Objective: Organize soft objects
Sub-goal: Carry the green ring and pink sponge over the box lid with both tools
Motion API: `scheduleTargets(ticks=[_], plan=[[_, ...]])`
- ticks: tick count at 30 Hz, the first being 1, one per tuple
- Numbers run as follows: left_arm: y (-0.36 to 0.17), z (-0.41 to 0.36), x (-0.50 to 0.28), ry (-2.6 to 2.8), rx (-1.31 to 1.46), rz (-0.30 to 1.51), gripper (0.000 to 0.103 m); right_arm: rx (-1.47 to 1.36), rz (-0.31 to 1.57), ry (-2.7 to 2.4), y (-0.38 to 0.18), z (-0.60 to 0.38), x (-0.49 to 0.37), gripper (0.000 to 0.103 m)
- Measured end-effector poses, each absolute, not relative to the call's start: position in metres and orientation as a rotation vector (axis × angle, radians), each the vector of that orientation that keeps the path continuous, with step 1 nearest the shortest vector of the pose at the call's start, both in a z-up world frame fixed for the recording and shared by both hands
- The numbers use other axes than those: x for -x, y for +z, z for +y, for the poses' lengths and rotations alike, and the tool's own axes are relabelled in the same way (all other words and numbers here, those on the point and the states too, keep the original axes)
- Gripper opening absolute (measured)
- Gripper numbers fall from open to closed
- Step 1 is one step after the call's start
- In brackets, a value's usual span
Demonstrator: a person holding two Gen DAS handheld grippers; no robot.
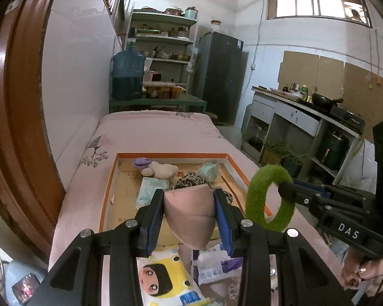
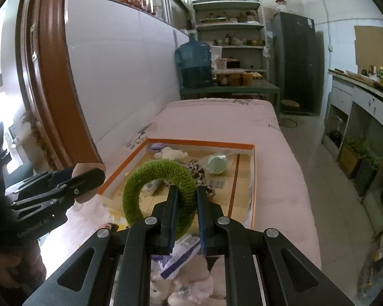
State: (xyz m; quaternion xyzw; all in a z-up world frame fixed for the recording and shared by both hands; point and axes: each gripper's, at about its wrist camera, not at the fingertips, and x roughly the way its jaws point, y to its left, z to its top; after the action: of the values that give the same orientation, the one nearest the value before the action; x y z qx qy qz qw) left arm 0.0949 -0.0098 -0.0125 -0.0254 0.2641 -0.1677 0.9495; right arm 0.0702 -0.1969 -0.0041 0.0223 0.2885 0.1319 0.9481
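- The left gripper [image 1: 189, 211] has its jaws clamped on a pink pad [image 1: 190, 214], held above the near edge of the tray [image 1: 107, 191]
- The right gripper [image 2: 187, 204] has its jaws nearly together, pinching the rim of a green ring [image 2: 140, 178], which hangs in the air over the tray's near right corner
- The two grippers ride side by side, close but apart
- The tray, orange-rimmed, lies on the pink bed [image 1: 153, 127] with bare bedding beyond its far rim and along its left side
- Inside it, toward the far end, sit a cream plush [image 1: 163, 169], a purple piece [image 1: 141, 162], a mint cup [image 1: 209, 172], a spotted cloth [image 1: 189, 179] and a packet [image 1: 150, 190]; the near half of the floor is mostly bare cardboard
- The wall [image 1: 76, 76] runs close along the bed's left side; open floor [image 2: 319, 165] lies to the right, before the counter [image 1: 293, 112]
- A yellow pack [image 1: 163, 280] and a wrapped packet [image 1: 214, 262] lie below the left gripper, partly hidden by its frame
- Pale soft things under the right gripper are too covered to tell apart
- A hand [image 1: 355, 272] is cut off at the picture's edge
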Motion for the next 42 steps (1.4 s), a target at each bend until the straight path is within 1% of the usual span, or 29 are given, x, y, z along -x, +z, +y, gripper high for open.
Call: scheduleTargets(ticks=[12,19,30,42], plan=[[-0.013,0.001,-0.136,-0.336,0.098,0.571,0.039,-0.065,0.598,0.238,-0.003,-0.205,-0.104,0.014],[-0.019,0.007,-0.158,-0.316,0.147,0.591,0.039,-0.085,0.621,0.223,-0.012,-0.21,-0.128,0.014],[-0.047,-0.007,-0.188,-0.332,0.155,0.682,0.039,-0.097,0.683,0.209,-0.037,-0.212,-0.16,0.014],[-0.083,-0.034,-0.207,-0.365,0.098,0.792,0.039,-0.124,0.735,0.14,-0.059,-0.231,-0.188,0.014]])
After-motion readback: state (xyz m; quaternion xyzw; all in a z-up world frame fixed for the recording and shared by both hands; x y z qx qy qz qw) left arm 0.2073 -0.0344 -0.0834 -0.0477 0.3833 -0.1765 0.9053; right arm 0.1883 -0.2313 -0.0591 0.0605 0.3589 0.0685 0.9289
